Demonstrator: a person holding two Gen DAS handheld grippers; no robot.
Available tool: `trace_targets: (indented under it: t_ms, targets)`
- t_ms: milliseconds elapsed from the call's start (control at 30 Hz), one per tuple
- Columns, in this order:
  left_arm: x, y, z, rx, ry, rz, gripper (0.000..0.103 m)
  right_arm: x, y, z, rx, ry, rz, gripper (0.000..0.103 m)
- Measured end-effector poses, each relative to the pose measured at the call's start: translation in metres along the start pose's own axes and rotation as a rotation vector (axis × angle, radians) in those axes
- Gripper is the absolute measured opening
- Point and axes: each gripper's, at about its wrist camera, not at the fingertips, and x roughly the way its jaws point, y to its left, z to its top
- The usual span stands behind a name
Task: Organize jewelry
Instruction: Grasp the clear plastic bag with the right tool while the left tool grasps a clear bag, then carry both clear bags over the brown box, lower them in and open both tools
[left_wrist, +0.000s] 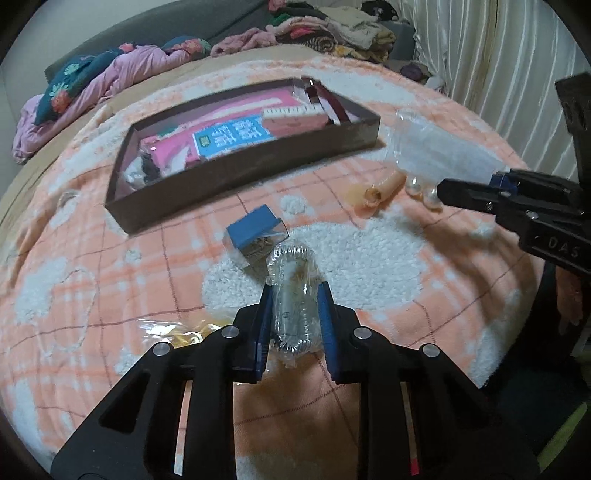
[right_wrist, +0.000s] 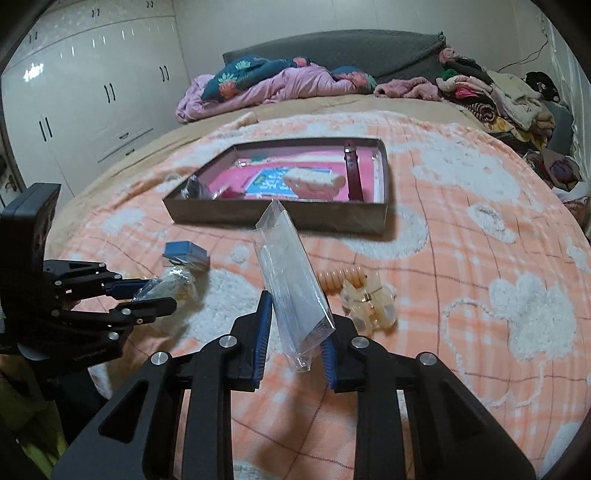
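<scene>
My left gripper (left_wrist: 295, 291) is shut on a small clear bag (left_wrist: 291, 302) that holds a silver coiled band, low in the middle of the left wrist view. In the right wrist view my right gripper (right_wrist: 295, 314) is shut on a flat clear plastic case (right_wrist: 291, 280), which tilts up and to the left between the pads. That case (left_wrist: 424, 147) shows again at the right of the left wrist view. A brown open box (right_wrist: 277, 218) with pink contents, a dark red strap and a pale bracelet lies on the bed beyond both grippers.
A small blue box (left_wrist: 251, 229) lies in front of the brown box (left_wrist: 240, 173). An orange coil tie (right_wrist: 340, 278) and a pale translucent claw clip (right_wrist: 369, 302) lie right of the case. Another clear bag (left_wrist: 173, 332) lies left of my left gripper. Piled clothes and bedding line the far side of the bed.
</scene>
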Motion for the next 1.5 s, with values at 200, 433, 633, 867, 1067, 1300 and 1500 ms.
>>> trace_targets:
  t_ms: [200, 433, 633, 867, 1067, 1300, 1500]
  targets:
    - [-0.031, 0.017, 0.01, -0.055, -0.081, 0.003, 0.016, -0.009, 0.0, 0.007, 0.008, -0.033, 0.001, 0.023]
    - [-0.05, 0.041, 0.022, -0.121, -0.146, 0.033, 0.016, -0.016, 0.0, 0.018, 0.007, -0.067, -0.017, 0.023]
    - [-0.058, 0.057, 0.034, -0.148, -0.182, 0.053, 0.016, -0.018, 0.001, 0.029, -0.003, -0.086, -0.021, 0.023]
    - [-0.062, 0.068, 0.055, -0.171, -0.219, 0.055, 0.016, -0.016, 0.006, 0.05, -0.018, -0.104, -0.007, 0.023]
    - [-0.063, 0.075, 0.071, -0.196, -0.246, 0.051, 0.016, -0.012, 0.007, 0.069, -0.027, -0.127, -0.002, 0.023]
    - [-0.057, 0.078, 0.087, -0.199, -0.254, 0.054, 0.016, -0.008, 0.006, 0.091, -0.029, -0.155, 0.004, 0.023]
    - [-0.046, 0.081, 0.1, -0.206, -0.248, 0.046, 0.016, -0.004, 0.006, 0.11, -0.046, -0.175, -0.014, 0.023]
